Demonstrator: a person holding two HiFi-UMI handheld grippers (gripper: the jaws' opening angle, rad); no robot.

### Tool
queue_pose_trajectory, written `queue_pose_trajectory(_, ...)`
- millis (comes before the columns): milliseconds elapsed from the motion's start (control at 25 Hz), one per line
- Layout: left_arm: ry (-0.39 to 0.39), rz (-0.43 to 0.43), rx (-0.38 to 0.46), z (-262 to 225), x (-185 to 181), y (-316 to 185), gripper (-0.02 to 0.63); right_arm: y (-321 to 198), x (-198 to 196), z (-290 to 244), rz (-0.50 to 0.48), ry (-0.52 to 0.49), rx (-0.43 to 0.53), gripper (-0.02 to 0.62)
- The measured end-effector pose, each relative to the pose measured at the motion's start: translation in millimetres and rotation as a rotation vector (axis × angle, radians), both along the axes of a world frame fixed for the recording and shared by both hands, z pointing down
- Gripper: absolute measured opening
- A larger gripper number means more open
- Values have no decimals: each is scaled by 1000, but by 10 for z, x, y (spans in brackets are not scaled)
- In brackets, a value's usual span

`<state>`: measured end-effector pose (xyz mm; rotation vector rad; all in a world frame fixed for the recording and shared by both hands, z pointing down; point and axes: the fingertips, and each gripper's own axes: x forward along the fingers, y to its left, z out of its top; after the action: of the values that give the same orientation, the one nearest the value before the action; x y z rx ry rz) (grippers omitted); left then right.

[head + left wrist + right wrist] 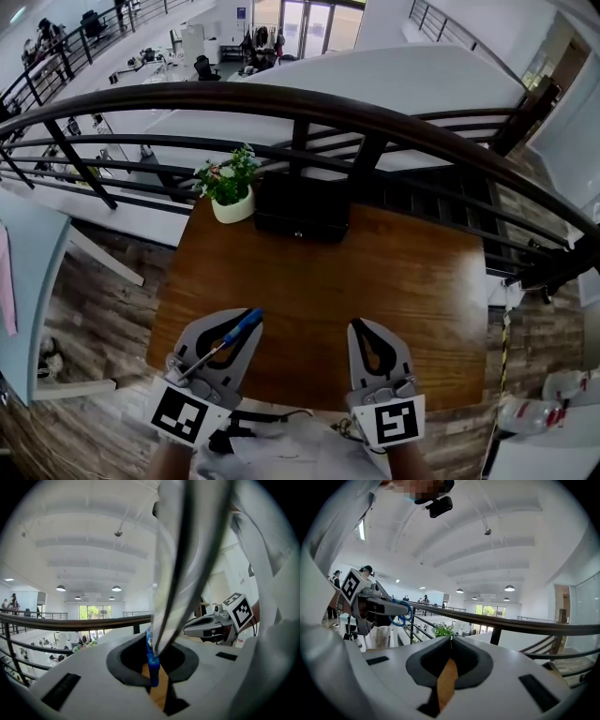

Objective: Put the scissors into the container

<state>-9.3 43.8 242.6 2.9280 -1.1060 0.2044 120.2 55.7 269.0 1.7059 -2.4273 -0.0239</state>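
scissors (pixel 234 333) clamped in left gripper (pixel 248 322), held over near desk (pixel 412 281) edge | right gripper (pixel 361 325) closed, empty | container (pixel 302 208) set at far edge beside plant (pixel 230 180), well apart from scissors

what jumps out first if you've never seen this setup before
The blue-handled scissors clamped in the left gripper at the near edge of the wooden table catch the eye first. Next is the black container at the table's far edge, with a potted plant on its left. The right gripper is shut and empty.
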Motion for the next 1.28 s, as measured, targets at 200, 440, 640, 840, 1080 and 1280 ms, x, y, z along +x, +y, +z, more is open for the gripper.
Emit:
queue_pose_trajectory(200,-14,17,-5,133,-187,-236,55,-244,-159,157,21,-14,-31,44)
queue_pose_trajectory(440,-11,22,-32,277,-222,-593,55,-620,-181,288,24,-4,-52,44)
queue_pose_trajectory(640,-65,73,-17,407,-81,-832,55,-909,-81,446,31,4,-81,44)
queue_pose_trajectory(840,-126,121,10,574,-147,-911,55,-1053,-179,643,37,2,-100,44)
queue_pose_trajectory(1080,-117,114,-16,694,-225,-1188,55,-1418,-227,836,23,30,-141,44)
queue_pose_trajectory(1280,-93,91,-42,756,-171,-1393,55,-1736,-199,933,12,16,-139,44)
